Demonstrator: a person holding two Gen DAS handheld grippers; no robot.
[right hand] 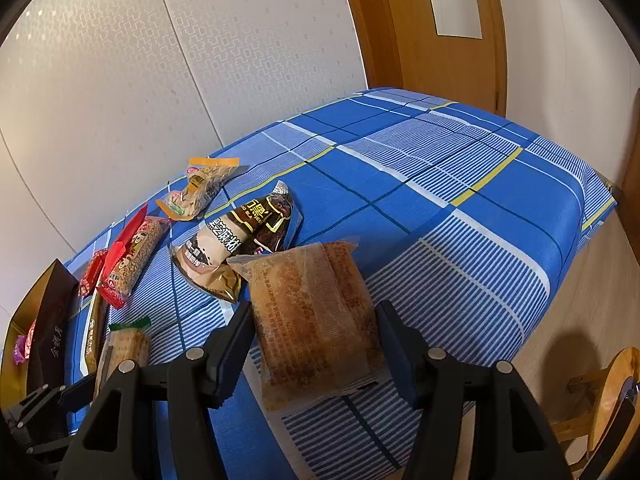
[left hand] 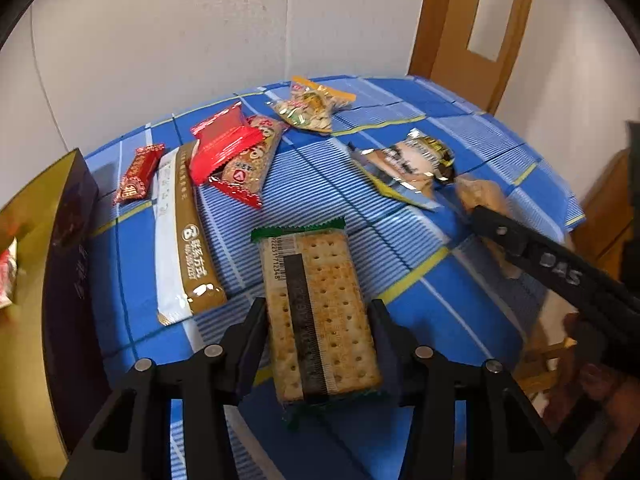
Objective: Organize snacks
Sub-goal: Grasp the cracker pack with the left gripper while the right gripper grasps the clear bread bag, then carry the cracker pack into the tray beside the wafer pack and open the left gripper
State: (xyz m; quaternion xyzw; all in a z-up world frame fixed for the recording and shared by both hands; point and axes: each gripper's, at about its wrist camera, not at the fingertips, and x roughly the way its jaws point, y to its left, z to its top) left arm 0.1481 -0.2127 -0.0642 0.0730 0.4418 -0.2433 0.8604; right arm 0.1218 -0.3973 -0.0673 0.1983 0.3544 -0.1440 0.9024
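A clear pack of square crackers (left hand: 320, 312) with a green-edged wrapper lies on the blue checked cloth (left hand: 460, 320). My left gripper (left hand: 318, 312) is shut on it, one pad against each long side. The same cracker pack (right hand: 124, 344) shows at the lower left of the right wrist view. My right gripper (right hand: 312, 316) is shut on a clear pack of brown crumbly pastry (right hand: 316, 320), held just above the cloth near its front edge. In the left wrist view the right gripper (left hand: 480, 216) reaches in from the right with that pastry pack (left hand: 480, 196).
A long white-and-brown bar (left hand: 180, 236), red wrapped snacks (left hand: 224, 148), a nut pack (left hand: 308, 108) and a dark sesame pack (left hand: 412, 164) lie on the cloth. A dark box with gold lining (left hand: 60, 260) stands at the left. A wooden door (right hand: 440, 20) and stool (right hand: 612, 396) are to the right.
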